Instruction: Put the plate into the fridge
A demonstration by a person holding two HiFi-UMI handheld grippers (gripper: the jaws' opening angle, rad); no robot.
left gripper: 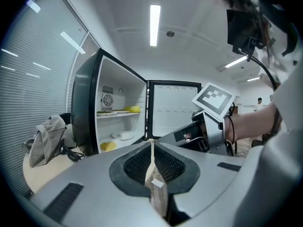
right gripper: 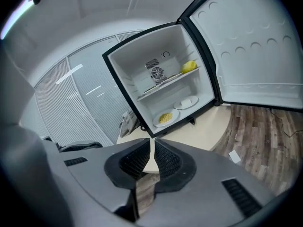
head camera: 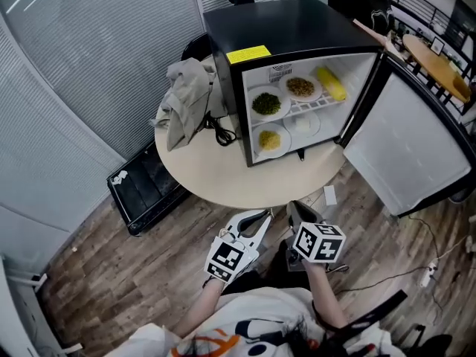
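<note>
1. Now the fridge (head camera: 297,28) stands open on the round tabletop (head camera: 245,181), its door (head camera: 409,147) swung wide to the right, past the tabletop's edge.
2. Four plates sit inside: a greens plate (head camera: 268,103) and a brown-food plate (head camera: 300,87) on the shelf (head camera: 316,104), and a yellow-food plate (head camera: 270,140) and a bare plate (head camera: 302,123) below.
3. Off the tabletop's near edge, the left gripper (head camera: 256,220) and right gripper (head camera: 295,208) hover side by side, jaws pressed together on nothing.
4. Bare tabletop lies before the opening; a cloth (head camera: 186,95) crowds the fridge's left.
</note>
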